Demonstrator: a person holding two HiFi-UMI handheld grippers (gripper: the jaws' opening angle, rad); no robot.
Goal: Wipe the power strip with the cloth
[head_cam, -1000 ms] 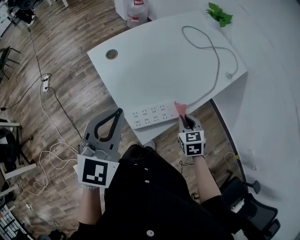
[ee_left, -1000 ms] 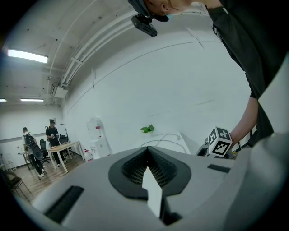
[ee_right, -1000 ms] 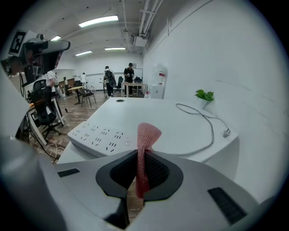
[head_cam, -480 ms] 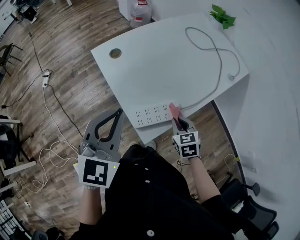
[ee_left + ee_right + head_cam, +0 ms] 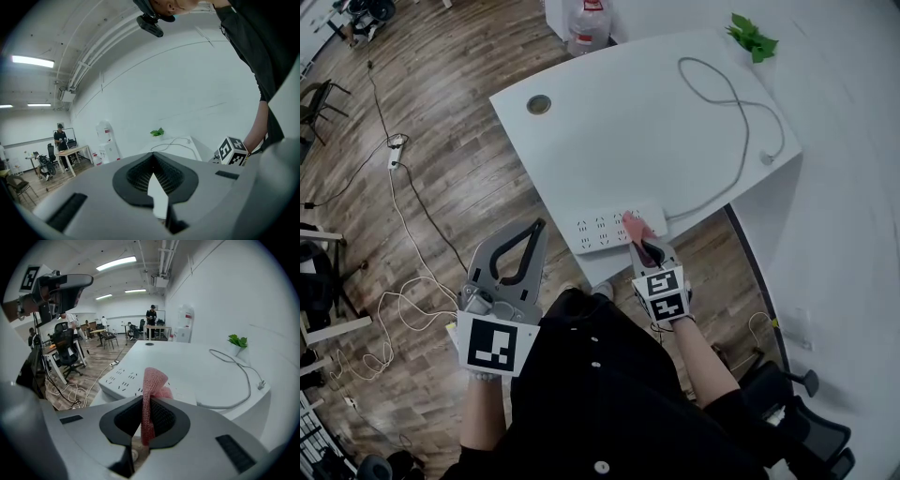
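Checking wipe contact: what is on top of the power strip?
A pink cloth, clamped in the right gripper, lies over the power strip near its cable end. Socket rows beside it are bare; the surface beneath the cloth is hidden.

No word, brand or number can be read anywhere. Only black-and-white square marker patterns are shown, on the white cube of the grey left gripper (image 5: pixel 537 225) and on that of the right gripper (image 5: pixel 644 247); these are coded blocks, not letters. A red label is borne by the clear plastic water bottle (image 5: pixel 589 21) beyond the white desk (image 5: pixel 628 131), but its print seems too small to be made out.
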